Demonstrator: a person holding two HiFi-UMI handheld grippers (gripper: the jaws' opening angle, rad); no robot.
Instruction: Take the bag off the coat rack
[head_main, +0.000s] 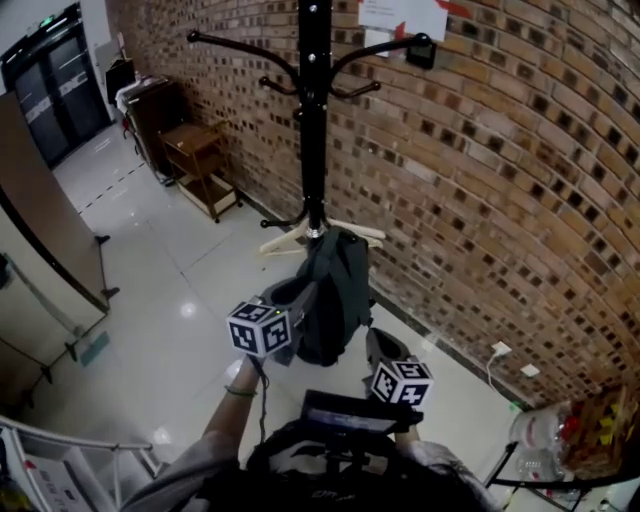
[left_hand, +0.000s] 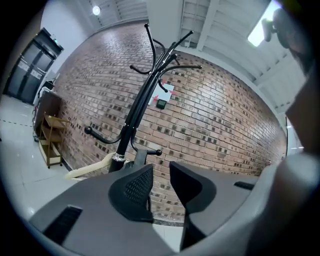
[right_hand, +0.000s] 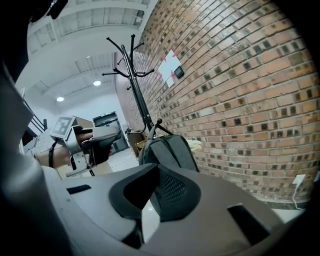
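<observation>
The black coat rack (head_main: 315, 110) stands against the brick wall, and its hooks are bare. Below them a dark grey backpack (head_main: 335, 295) stands upright by the rack's pale wooden feet (head_main: 285, 241). My left gripper (head_main: 288, 293) is at the bag's left side; in its own view the left gripper (left_hand: 161, 172) is open, with only wall showing between the jaws. My right gripper (head_main: 385, 347) hangs to the right of the bag, nearer to me. In its own view the right gripper (right_hand: 157, 172) has its pads together and empty, with the backpack (right_hand: 167, 150) just beyond them.
The brick wall (head_main: 480, 200) runs along the right. A wooden shelf cart (head_main: 203, 165) and a dark cabinet (head_main: 150, 105) stand at the back left. A wall socket (head_main: 500, 350) and a clear sack of packets (head_main: 585, 430) are at the lower right.
</observation>
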